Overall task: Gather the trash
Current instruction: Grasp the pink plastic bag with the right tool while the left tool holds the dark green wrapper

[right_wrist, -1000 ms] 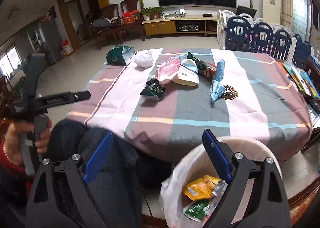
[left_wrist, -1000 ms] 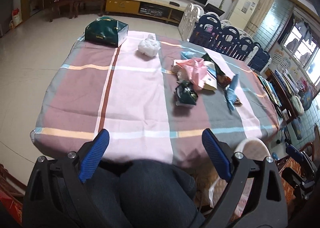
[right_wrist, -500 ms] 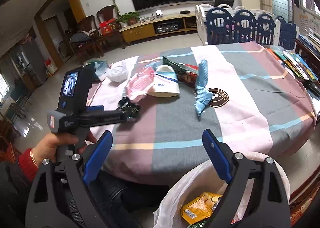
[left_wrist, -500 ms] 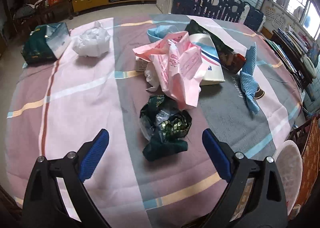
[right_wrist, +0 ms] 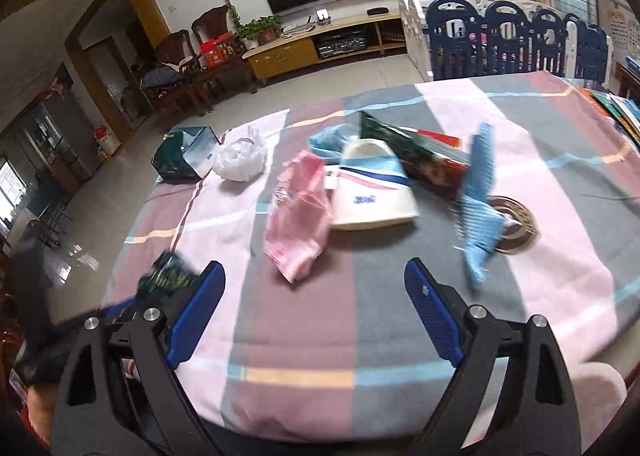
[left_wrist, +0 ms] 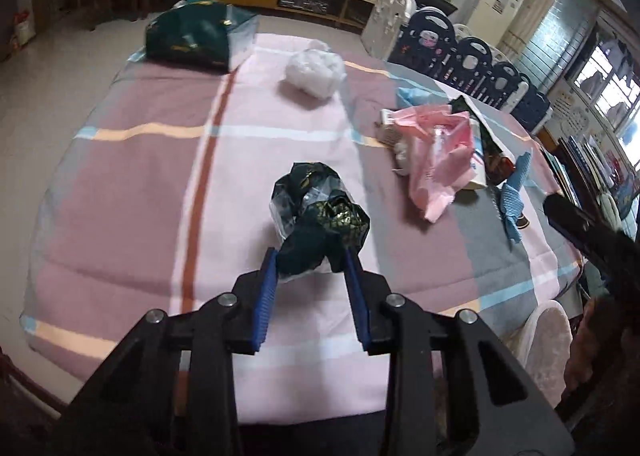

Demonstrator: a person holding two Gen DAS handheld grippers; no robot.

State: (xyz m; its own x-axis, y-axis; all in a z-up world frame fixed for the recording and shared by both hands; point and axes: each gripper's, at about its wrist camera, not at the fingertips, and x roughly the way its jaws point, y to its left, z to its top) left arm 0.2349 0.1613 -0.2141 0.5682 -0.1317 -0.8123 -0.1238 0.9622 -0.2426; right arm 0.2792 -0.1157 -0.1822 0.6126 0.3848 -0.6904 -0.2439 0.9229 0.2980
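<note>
A crumpled dark green wrapper (left_wrist: 320, 216) lies on the checked tablecloth (left_wrist: 160, 176). My left gripper (left_wrist: 311, 256) has its jaws closing on the wrapper's near end, and both blue pads touch its sides. In the right wrist view that wrapper (right_wrist: 168, 276) shows blurred at the left. My right gripper (right_wrist: 313, 268) hangs open above the table's near edge with nothing between its fingers. Just beyond it lies a pink plastic bag (right_wrist: 300, 212). Next to the bag are a white paper tub (right_wrist: 372, 196), a dark snack bag (right_wrist: 412, 152) and a blue cloth (right_wrist: 478, 212).
A white plastic bag (left_wrist: 314, 68) and a dark green carton (left_wrist: 196, 36) lie at the table's far side. A bin lined with a white bag (left_wrist: 548, 340) stands beside the table at the lower right. A blue and white playpen fence (right_wrist: 520, 40) stands behind the table.
My left gripper came down onto the green wrapper and its jaws narrowed around it. My right gripper swung forward over the table, and the bin has left its view.
</note>
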